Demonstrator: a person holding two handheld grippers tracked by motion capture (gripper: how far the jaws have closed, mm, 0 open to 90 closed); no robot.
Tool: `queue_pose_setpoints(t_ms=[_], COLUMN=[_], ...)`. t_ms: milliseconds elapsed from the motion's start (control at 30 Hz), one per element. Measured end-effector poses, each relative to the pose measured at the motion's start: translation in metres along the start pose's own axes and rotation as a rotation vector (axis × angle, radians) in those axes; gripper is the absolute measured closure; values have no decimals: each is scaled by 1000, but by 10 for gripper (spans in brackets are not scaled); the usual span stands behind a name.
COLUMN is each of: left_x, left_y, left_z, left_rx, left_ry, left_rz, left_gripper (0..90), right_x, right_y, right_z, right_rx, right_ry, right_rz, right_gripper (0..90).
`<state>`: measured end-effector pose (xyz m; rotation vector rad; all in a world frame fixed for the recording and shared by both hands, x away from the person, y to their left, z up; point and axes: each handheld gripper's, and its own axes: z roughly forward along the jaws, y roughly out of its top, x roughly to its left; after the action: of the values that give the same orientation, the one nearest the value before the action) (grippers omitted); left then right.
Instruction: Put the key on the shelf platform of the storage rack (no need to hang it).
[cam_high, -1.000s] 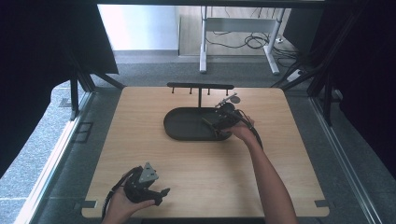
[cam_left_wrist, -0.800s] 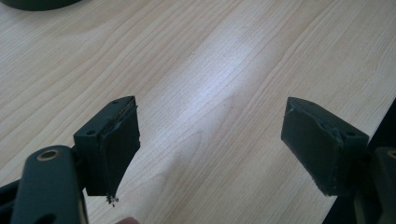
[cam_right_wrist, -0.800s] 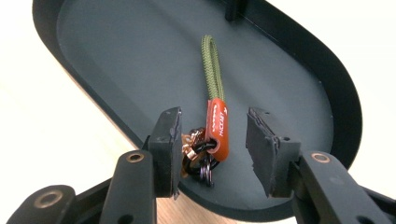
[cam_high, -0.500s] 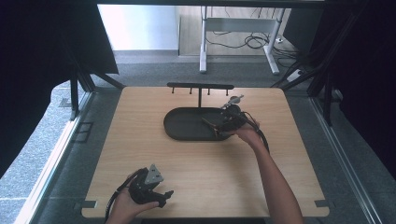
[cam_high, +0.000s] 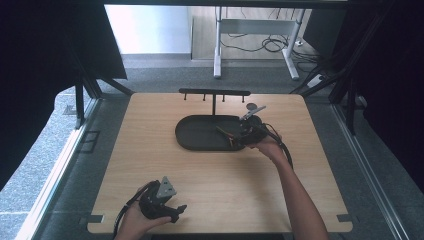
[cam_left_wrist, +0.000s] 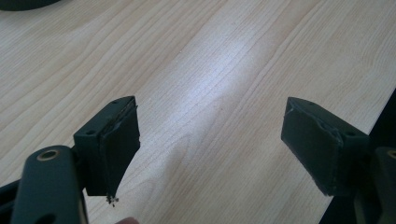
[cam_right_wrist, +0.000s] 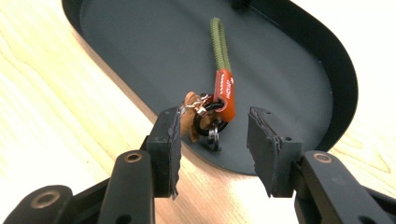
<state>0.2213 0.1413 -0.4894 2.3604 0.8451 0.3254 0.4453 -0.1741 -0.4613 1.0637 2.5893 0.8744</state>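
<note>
Braided green keychain strap (cam_right_wrist: 220, 44), oval black tray (cam_right_wrist: 336, 70)

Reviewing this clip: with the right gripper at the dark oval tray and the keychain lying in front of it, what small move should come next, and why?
Probably ease the right gripper forward and close on the keychain with the green cord and orange tab. Its jaws stand apart, pressing nothing, with the ring cluster just beyond the tips, at the near rim of the black oval tray. The left gripper is open over bare wood.

The right gripper (cam_high: 239, 136) reached over the right end of the dark oval tray (cam_high: 200, 134). The left gripper (cam_high: 167, 207) sat near the surface's (cam_high: 150, 150) front edge, well apart.
</note>
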Motion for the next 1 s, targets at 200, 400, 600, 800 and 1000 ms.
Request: queue_pose_setpoints(t_ms=[200, 400, 600, 800, 1000], left_x=[-2, -4, -3, -6, -7], left_y=[0, 0, 0, 1, 1], left_z=[3, 6, 7, 9, 9], left_rx=[15, 24, 29, 35, 41], left_ry=[-10, -16, -15, -21, -21], left_rz=[10, 19, 19, 30, 32], left_gripper=[197, 196, 196, 196, 196], right_x=[8, 14, 13, 16, 22], right_y=[-7, -22, -37, -48, -57], right_z=[-1, 6, 5, 0, -6], right_rx=[-10, 18, 28, 27, 21], right_ry=[7, 18, 18, 6, 8], right_rz=[-21, -31, -27, -45, -53], right_gripper=[540, 535, 540, 540, 541])
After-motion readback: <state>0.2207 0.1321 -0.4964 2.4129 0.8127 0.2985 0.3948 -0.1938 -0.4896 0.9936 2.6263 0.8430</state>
